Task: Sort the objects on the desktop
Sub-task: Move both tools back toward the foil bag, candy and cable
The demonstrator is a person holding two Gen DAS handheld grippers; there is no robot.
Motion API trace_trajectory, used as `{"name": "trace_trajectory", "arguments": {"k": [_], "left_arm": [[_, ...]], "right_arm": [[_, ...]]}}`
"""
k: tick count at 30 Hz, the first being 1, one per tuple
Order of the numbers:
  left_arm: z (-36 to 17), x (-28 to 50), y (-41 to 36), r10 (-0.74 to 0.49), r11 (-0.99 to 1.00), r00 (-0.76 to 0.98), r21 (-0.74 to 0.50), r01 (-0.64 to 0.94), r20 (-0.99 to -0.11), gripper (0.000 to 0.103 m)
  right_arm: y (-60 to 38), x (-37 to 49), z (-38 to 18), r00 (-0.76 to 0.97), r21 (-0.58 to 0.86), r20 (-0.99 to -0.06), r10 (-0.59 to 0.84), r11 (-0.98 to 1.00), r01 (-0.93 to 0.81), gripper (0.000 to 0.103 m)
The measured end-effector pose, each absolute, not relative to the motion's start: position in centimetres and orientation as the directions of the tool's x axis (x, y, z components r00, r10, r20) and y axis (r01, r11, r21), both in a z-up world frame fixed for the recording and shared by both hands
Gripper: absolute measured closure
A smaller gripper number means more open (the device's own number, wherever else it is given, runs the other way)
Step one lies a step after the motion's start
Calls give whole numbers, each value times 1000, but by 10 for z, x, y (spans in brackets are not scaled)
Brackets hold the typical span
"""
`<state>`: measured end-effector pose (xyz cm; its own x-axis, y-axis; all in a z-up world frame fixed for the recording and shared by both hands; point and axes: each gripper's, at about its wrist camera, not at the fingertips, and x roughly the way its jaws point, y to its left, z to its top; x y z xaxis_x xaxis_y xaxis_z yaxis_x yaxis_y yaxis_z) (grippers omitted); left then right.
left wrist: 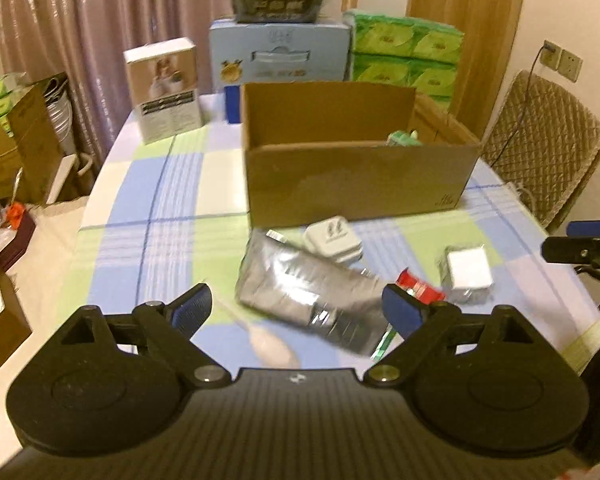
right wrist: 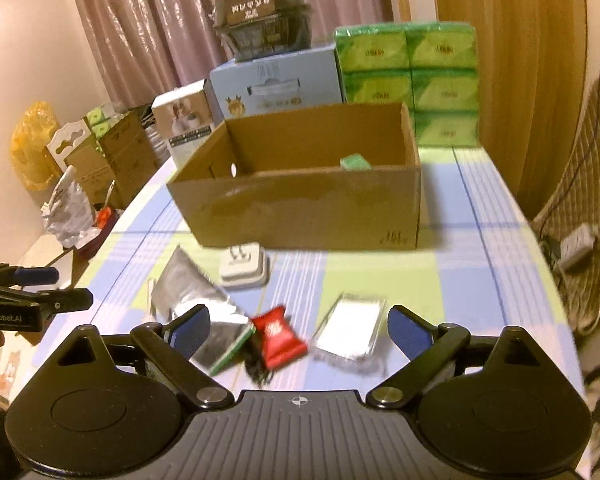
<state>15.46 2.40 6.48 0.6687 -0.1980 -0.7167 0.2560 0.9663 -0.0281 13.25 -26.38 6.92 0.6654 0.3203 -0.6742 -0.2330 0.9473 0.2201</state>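
Note:
An open cardboard box (left wrist: 356, 178) (right wrist: 300, 208) stands mid-table with a green packet (left wrist: 404, 138) (right wrist: 355, 162) inside. In front of it lie a silver foil pouch (left wrist: 312, 296) (right wrist: 196, 292), a white charger plug (left wrist: 332, 242) (right wrist: 244, 266), a red snack packet (left wrist: 418, 288) (right wrist: 278, 338) and a white item in clear wrap (left wrist: 468, 274) (right wrist: 352, 330). My left gripper (left wrist: 300, 312) is open above the foil pouch. My right gripper (right wrist: 300, 330) is open above the red packet and the wrapped item. Both are empty.
Behind the box stand a white carton (left wrist: 164, 88), a light blue box (left wrist: 278, 54) with a black container on top, and green tissue packs (left wrist: 406, 50). A quilted chair (left wrist: 540, 140) is at the right. Cartons (left wrist: 16, 140) crowd the floor at left.

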Motion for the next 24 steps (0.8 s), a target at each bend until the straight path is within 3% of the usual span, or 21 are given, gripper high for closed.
{"name": "trace_trajectory", "arguments": {"k": [21, 24], "left_arm": [[12, 132, 47, -137, 986, 633, -42, 163, -762, 14], [8, 134, 46, -136, 986, 628, -43, 161, -766, 13]], "right_arm": [[-227, 105, -3, 648, 181, -691, 320, 945, -274, 11], [-219, 105, -10, 645, 154, -689, 331, 936, -316, 15]]}}
